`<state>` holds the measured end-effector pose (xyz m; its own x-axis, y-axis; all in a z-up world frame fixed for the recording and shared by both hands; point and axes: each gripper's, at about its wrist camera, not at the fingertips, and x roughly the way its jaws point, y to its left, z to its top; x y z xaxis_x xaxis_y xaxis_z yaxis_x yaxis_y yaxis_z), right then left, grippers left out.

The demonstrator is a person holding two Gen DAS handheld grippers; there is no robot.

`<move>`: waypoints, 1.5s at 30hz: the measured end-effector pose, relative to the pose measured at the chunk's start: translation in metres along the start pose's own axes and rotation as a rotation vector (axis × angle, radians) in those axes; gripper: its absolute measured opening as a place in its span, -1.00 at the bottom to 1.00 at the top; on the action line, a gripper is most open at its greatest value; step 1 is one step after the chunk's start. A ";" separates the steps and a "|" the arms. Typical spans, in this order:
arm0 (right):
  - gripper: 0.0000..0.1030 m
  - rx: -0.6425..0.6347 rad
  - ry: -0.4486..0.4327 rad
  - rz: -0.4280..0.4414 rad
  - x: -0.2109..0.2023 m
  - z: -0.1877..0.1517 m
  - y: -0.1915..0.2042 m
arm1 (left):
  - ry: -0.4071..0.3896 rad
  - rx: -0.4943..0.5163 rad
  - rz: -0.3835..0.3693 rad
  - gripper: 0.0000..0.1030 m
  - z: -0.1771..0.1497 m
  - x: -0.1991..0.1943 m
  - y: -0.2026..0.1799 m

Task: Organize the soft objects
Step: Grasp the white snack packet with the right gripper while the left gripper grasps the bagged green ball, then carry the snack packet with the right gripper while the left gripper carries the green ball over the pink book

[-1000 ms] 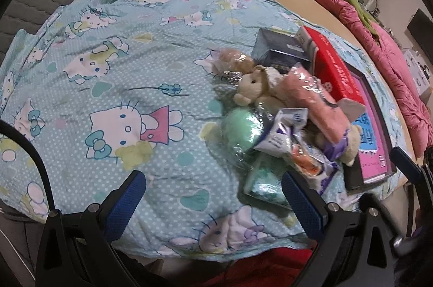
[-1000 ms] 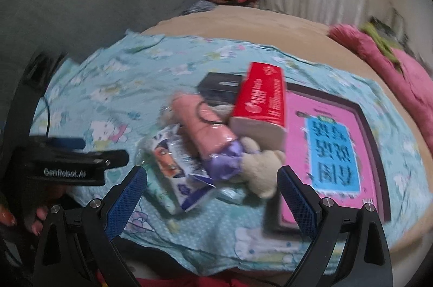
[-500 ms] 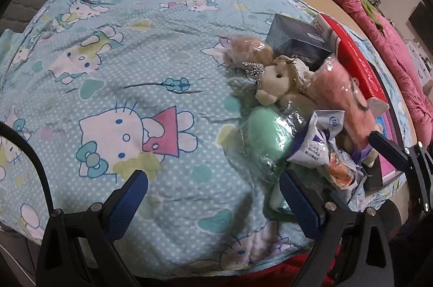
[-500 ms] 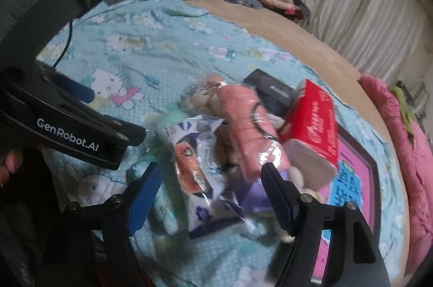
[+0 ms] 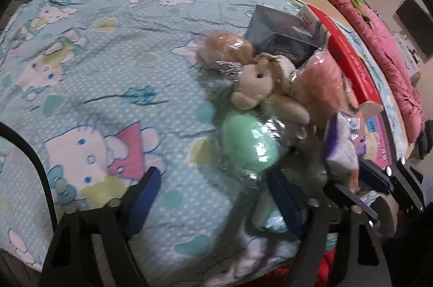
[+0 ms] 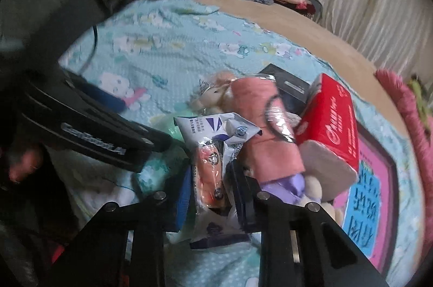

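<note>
Sorting barely begun: toys (image 5: pixel 268 97) still heaped. Right gripper (image 6: pixel 209 189) just closing, clamped on foil packet (image 6: pixel 213 151). Left gripper (image 5: pixel 216 195) narrowing, jaws apart, nothing gripped yet.

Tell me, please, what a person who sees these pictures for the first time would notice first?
A heap of wrapped soft toys on the cartoon-cat bedsheet catches the eye: a beige plush animal on top, a mint green toy below it. The right tongs have just been closing and now pinch a white and orange packet at the heap's near edge. A red box leans beside it on a pink book.
</note>
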<state>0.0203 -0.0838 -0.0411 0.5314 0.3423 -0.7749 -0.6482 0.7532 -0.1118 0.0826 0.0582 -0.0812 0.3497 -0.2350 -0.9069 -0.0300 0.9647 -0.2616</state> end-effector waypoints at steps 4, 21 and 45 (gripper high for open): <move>-0.55 0.097 -0.030 0.053 -0.015 -0.002 -0.016 | 0.023 0.006 -0.040 0.21 0.009 0.010 -0.007; -0.56 0.193 -0.090 0.080 -0.042 -0.003 -0.032 | 0.002 -0.055 -0.170 -0.27 0.024 0.021 -0.012; -0.56 0.311 -0.203 0.046 -0.089 -0.005 -0.067 | -0.176 0.080 -0.141 -0.29 -0.001 -0.080 -0.052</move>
<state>0.0138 -0.1674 0.0328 0.6229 0.4605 -0.6324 -0.4940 0.8584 0.1385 0.0551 0.0266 0.0046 0.5029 -0.3509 -0.7899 0.1029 0.9317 -0.3483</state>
